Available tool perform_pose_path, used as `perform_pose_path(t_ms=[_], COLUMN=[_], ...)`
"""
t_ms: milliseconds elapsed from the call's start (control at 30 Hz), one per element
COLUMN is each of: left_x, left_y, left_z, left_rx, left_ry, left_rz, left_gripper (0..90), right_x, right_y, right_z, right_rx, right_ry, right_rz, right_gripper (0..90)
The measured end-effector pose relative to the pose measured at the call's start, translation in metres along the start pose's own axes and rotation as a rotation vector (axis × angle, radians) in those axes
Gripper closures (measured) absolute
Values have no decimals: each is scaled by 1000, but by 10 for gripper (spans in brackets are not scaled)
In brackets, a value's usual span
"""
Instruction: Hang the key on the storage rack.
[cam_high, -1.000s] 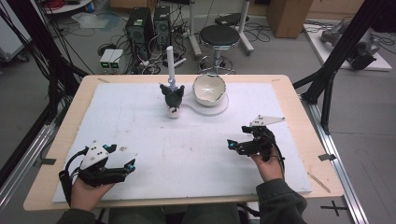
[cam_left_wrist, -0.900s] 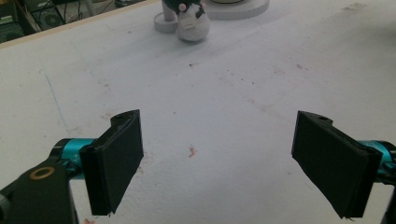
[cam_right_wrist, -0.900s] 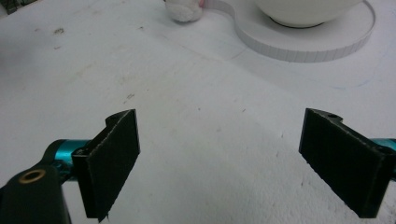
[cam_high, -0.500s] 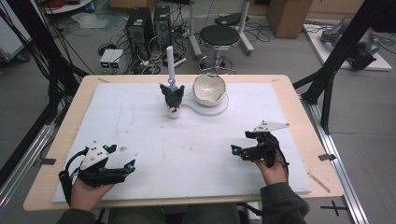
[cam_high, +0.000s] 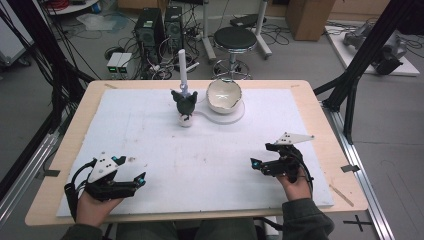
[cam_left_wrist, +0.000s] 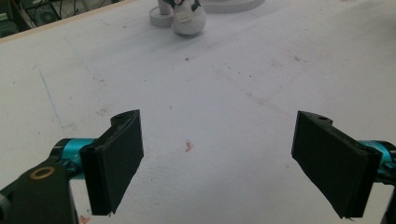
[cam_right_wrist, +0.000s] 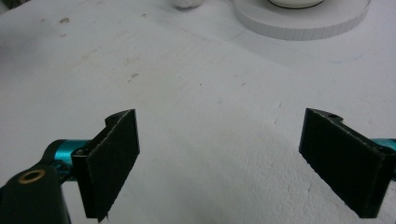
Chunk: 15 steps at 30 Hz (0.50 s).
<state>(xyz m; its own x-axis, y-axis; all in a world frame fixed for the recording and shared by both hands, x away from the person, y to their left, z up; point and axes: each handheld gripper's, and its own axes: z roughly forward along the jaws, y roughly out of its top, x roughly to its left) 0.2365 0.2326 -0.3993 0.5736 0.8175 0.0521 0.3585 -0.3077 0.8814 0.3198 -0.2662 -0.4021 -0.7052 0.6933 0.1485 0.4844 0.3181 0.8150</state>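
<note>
Two grippers: both are held low at the near edge of the white foam-covered surface (cam_high: 210, 150), each in one of the person's hands.
Left gripper (cam_high: 127, 170): its jaws are spread wide and nothing lies between them; bare white sheet is seen in the gap.
Right gripper (cam_high: 262, 162): its jaws are likewise spread wide and empty.
Change: over the last second the right gripper has been drawn back toward the person and slightly outward, while the left gripper has stayed where it was.
Small dark-headed figurine with a white body (cam_high: 186, 107): it stands upright well ahead of both pairs of jaws, up and to the right of the left jaws (cam_left_wrist: 189, 18), and up and to the left of the right jaws.
White rod on a round base (cam_high: 183, 70): it rises just behind the figurine.
White bowl with a broken-looking rim on a round white disc (cam_high: 224, 96): it sits just beside the figurine, far ahead of the right jaws, where the disc's edge (cam_right_wrist: 303, 25) is seen.
Meaning: with both jaws open, empty and well apart from the things, no grasp is judged to be under way; a resting or start pose is suggested, and a long forward reach would be needed before anything is taken.
</note>
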Motion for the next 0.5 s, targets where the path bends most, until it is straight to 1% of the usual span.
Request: perform_pose_path(t_ms=[167,233,267,333,367,433,500], left_x=[0,1,1,1,1,1,1], left_y=[-2,-3,-3,-4,-4,-4,-4], left_z=[1,1,1,1,1,1,1], left_rx=[4,7,7,7,6,8,5], left_ry=[0,-4,-2,-5,-5,-5,-6], left_rz=[-7,-2,-7,-9,-13,-8,-8], left_gripper=[170,170,171,171,171,171,171], right_x=[0,1,1,2,3,2,2], right_y=[-3,-5,-6,-8,-9,-9,-10], right_z=[-5,-7,-9,-11,-12,-13,-14], right_rx=[-10,-12,-13,-20,-21,-22,-21], right_ry=[1,3,6,3,3,1,4], right_rz=[-6,-3,4,-3,4,-4,1], right_gripper=[114,114,114,114,114,114,113])
